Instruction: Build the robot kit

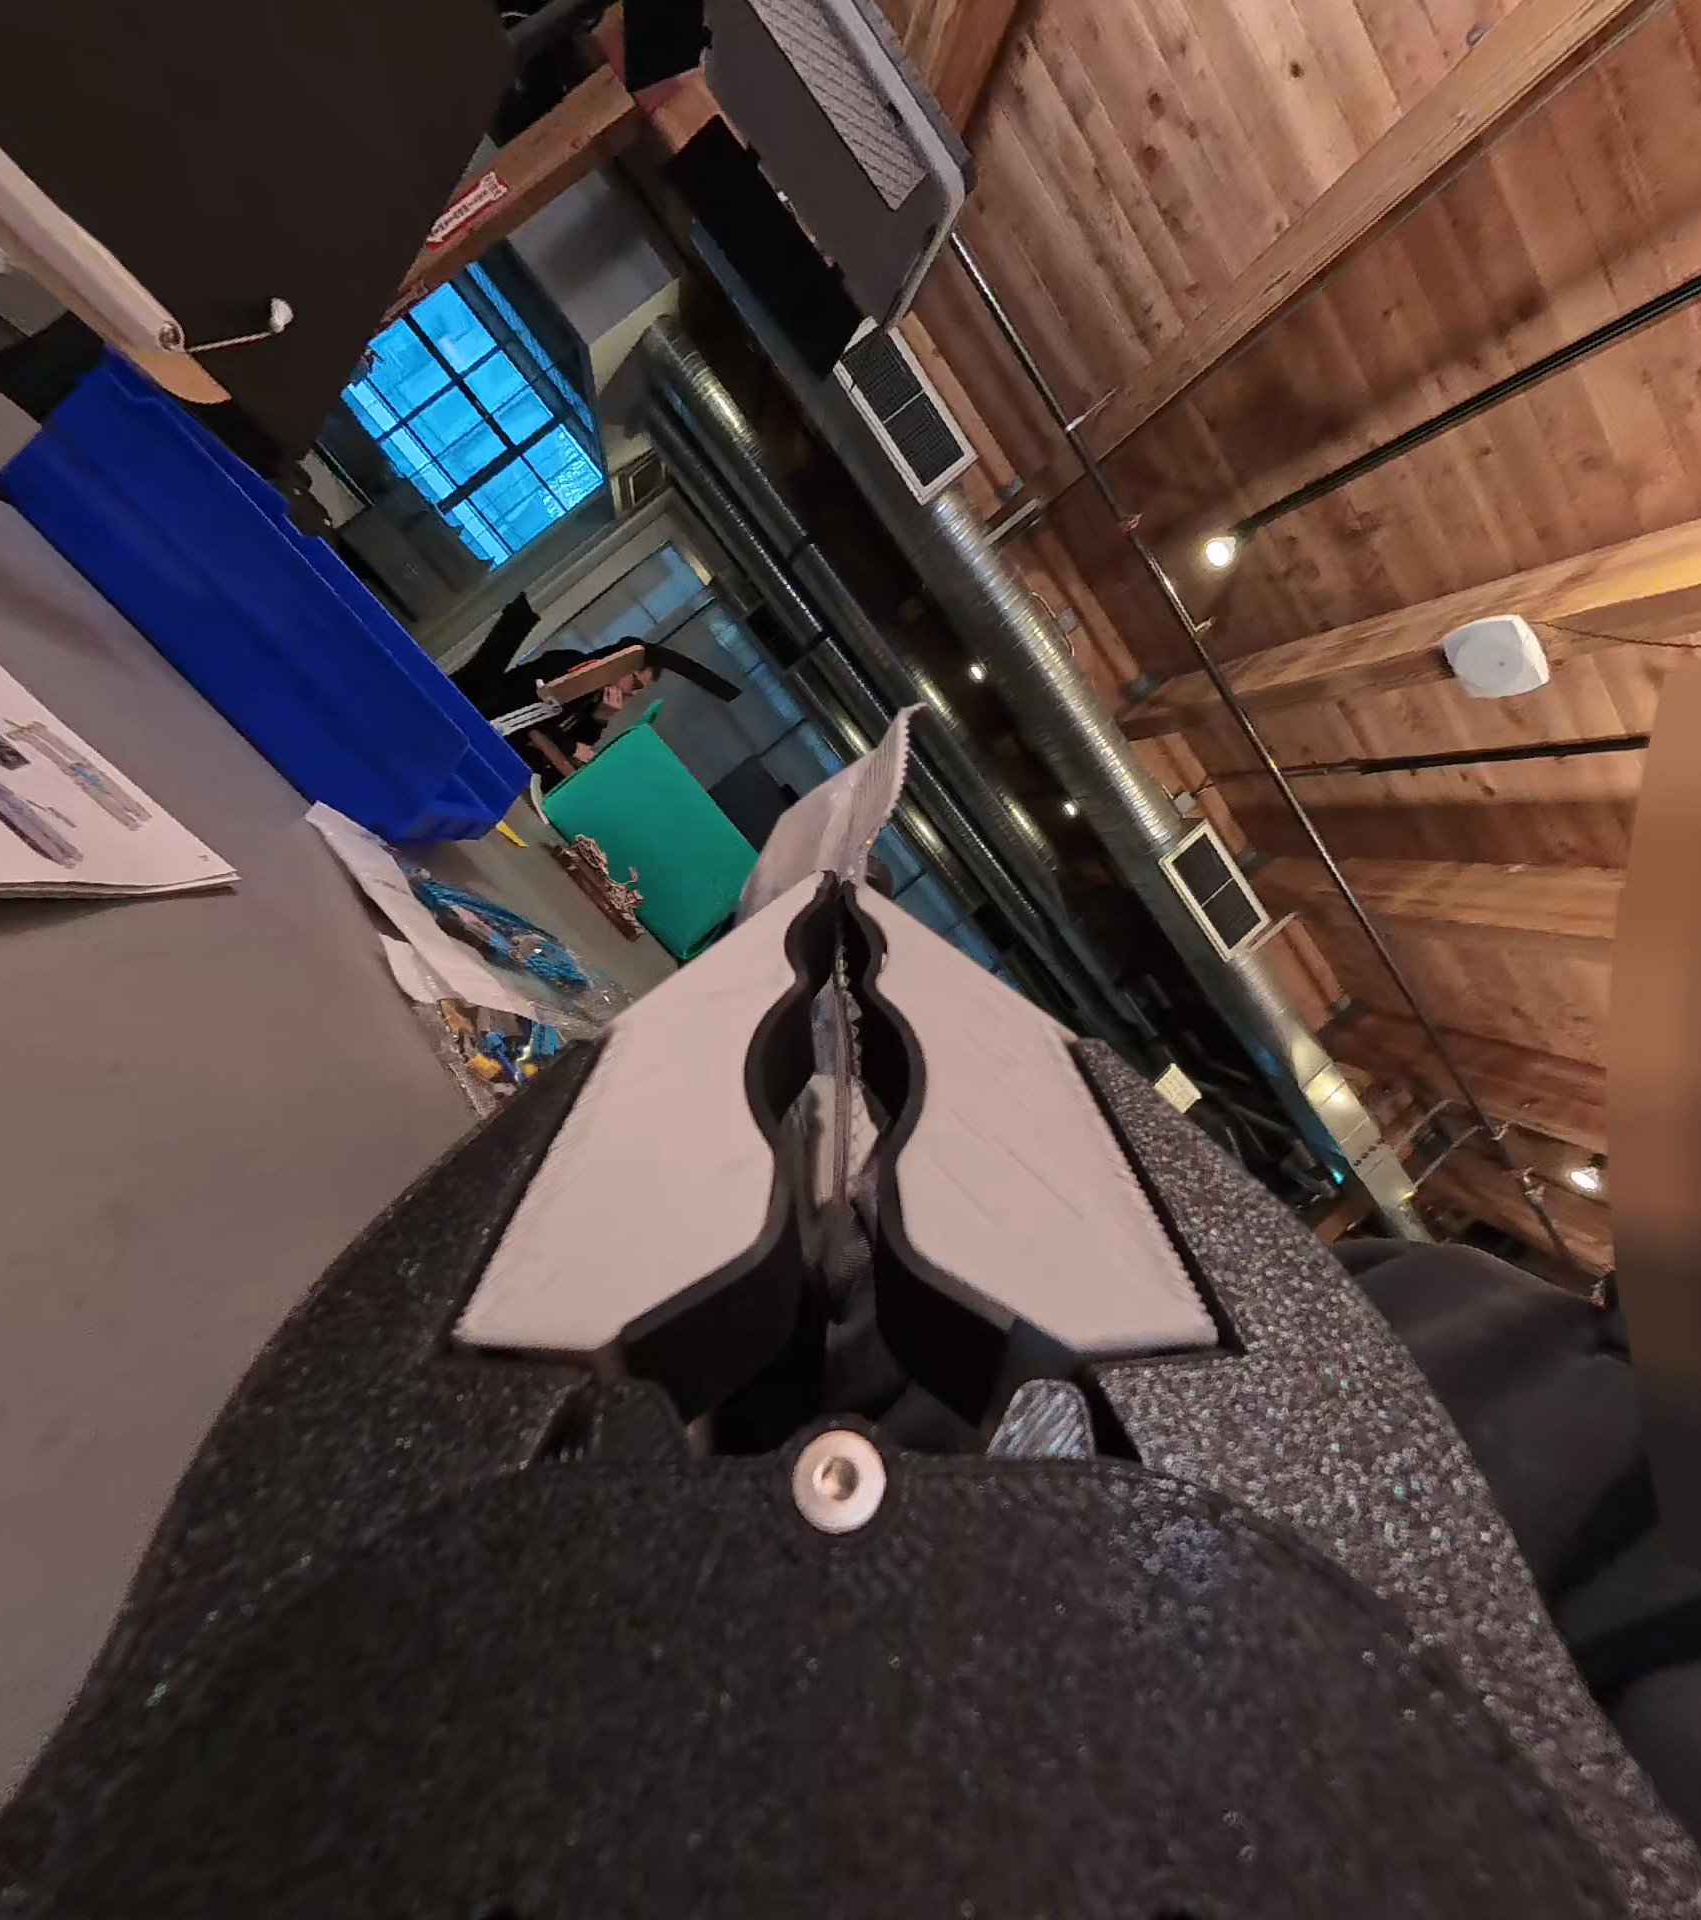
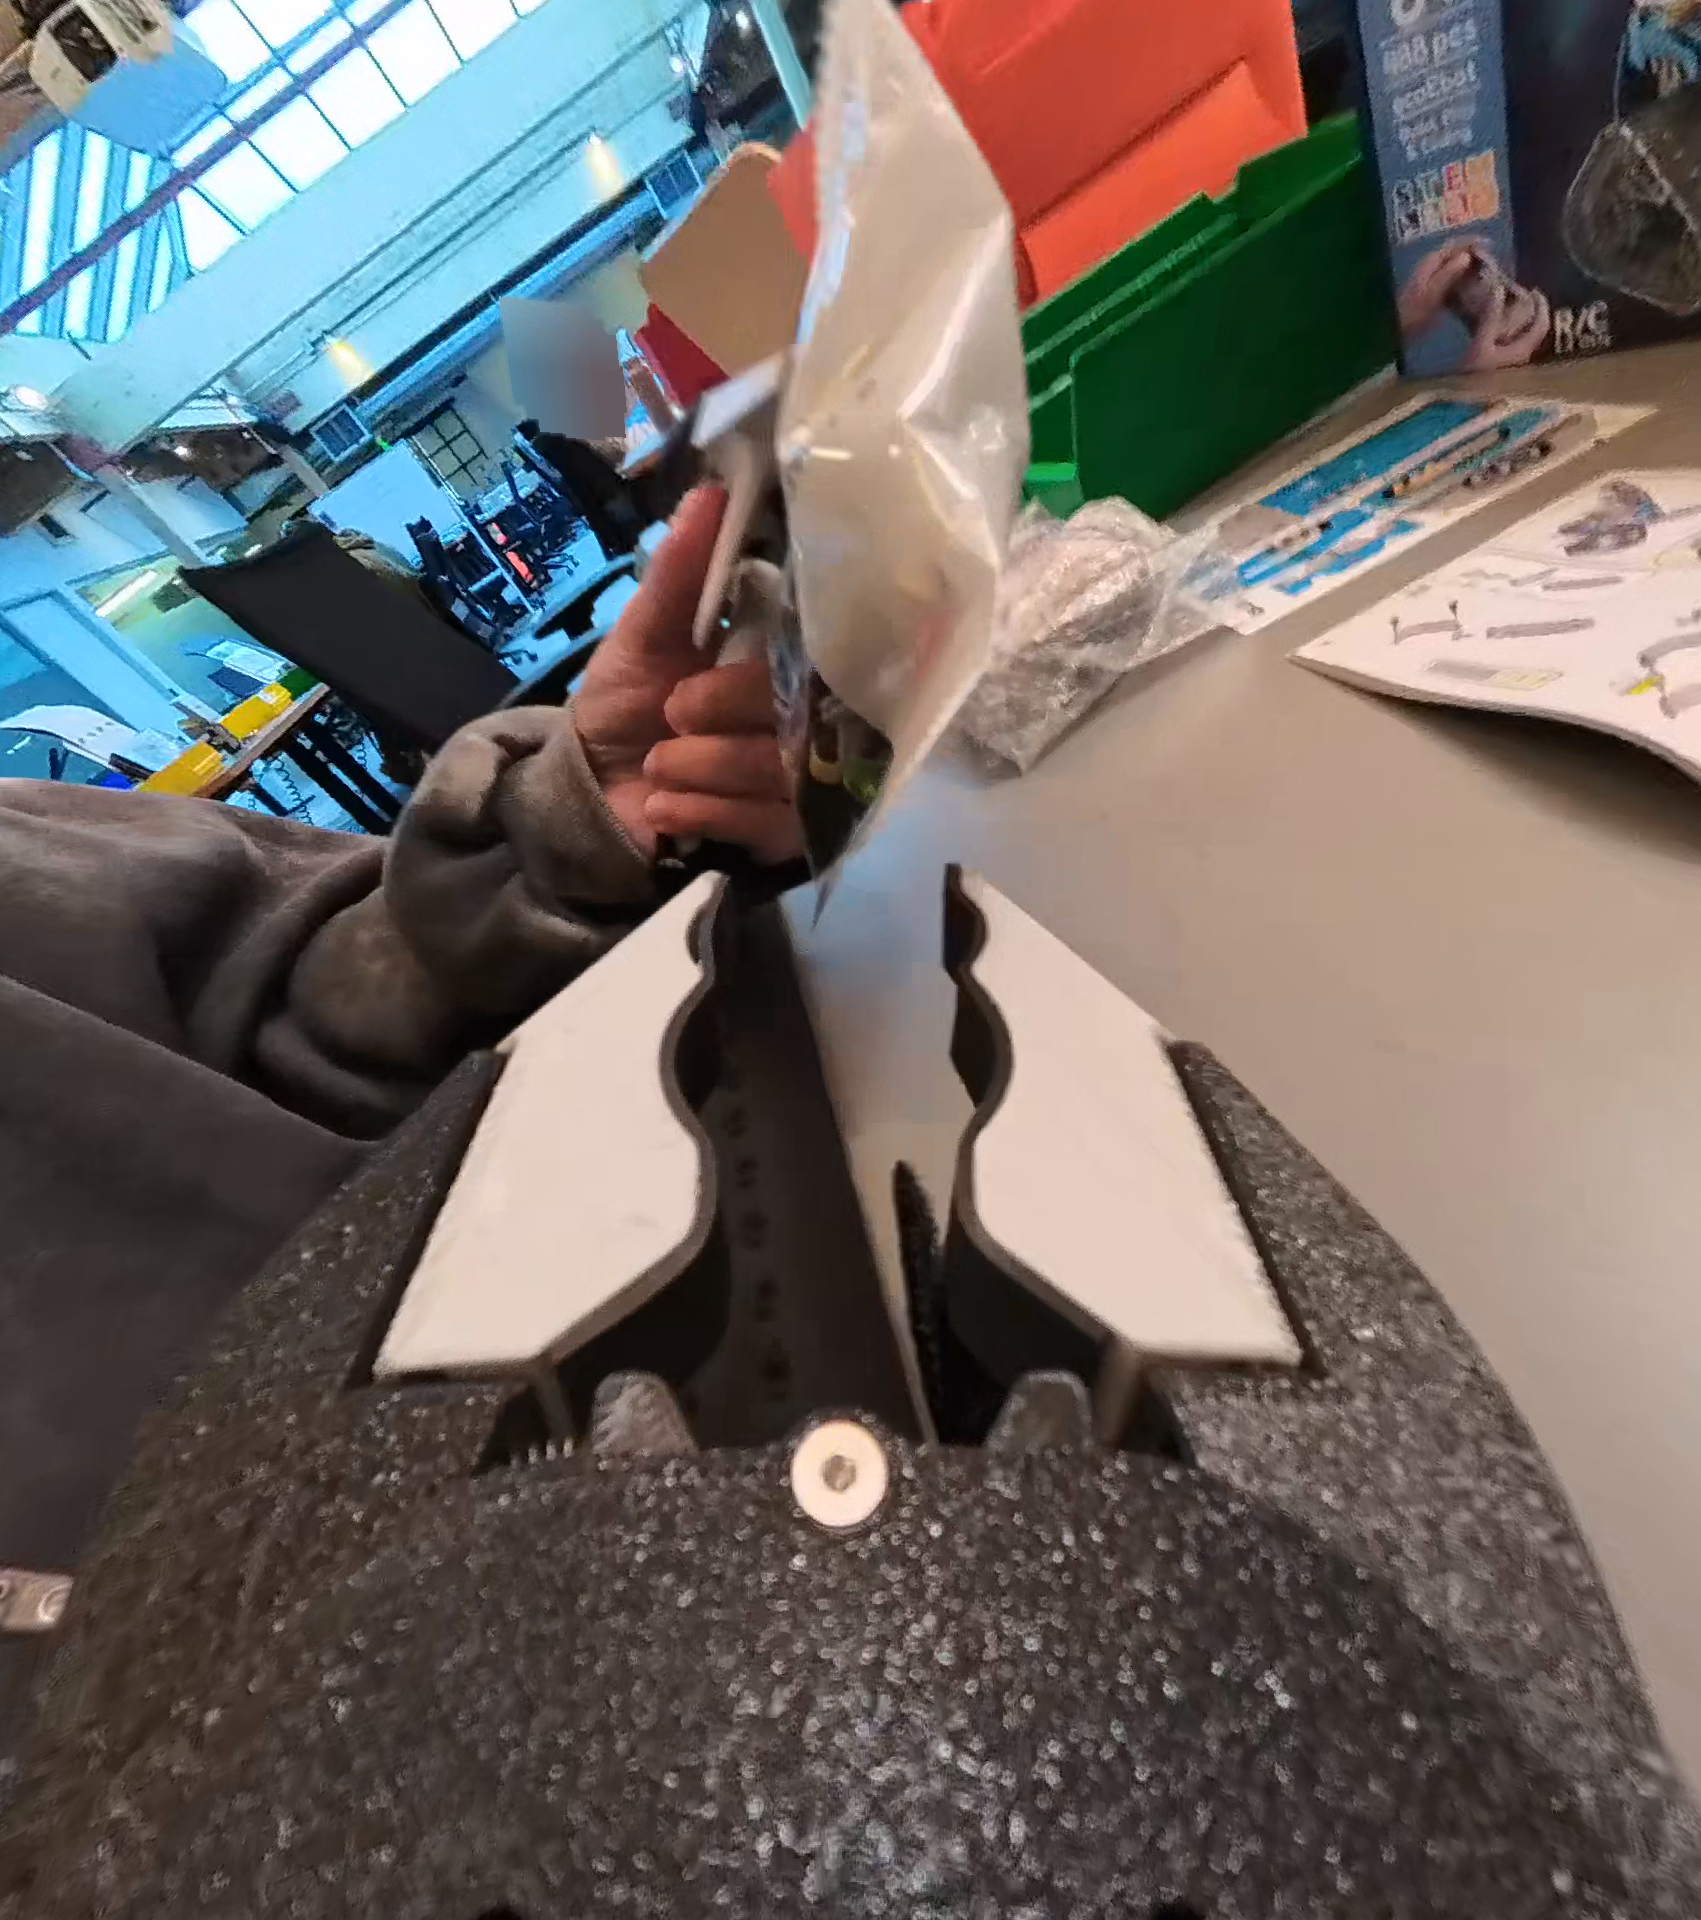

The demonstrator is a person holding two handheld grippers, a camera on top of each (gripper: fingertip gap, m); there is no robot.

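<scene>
My left gripper (image 1: 841,894) is pinched tight on one clear plastic bag (image 1: 851,805), whose crinkled, saw-toothed sealed edge sticks out just past my fingertips while the rest of the film runs back between the two grey fingers. Seen from my right gripper (image 2: 830,883), that same bag (image 2: 903,416) hangs in the air straight ahead and above my fingertips: it is glossy, see-through with a milky white sheen, and small parts that I cannot make out sit bunched in its lower corner. The right gripper's two fingers stand apart with nothing between them, the bag's lowest corner just beyond their tips. To the left of that bag, one hand (image 2: 690,707) in a grey sleeve is wrapped around the handle of my other gripper. Off to the right of my right gripper, the grey table (image 2: 1345,1039) carries two printed instruction sheets (image 2: 1604,623), one more crumpled clear bag (image 2: 1085,613), one green bin (image 2: 1199,353) with an orange one (image 2: 1137,125) behind it, and one printed cardboard box (image 2: 1573,177). To the left of my left gripper lie one blue bin (image 1: 243,613), one teal bin (image 1: 659,842) farther off, and a clear bag of blue parts (image 1: 482,935).
</scene>
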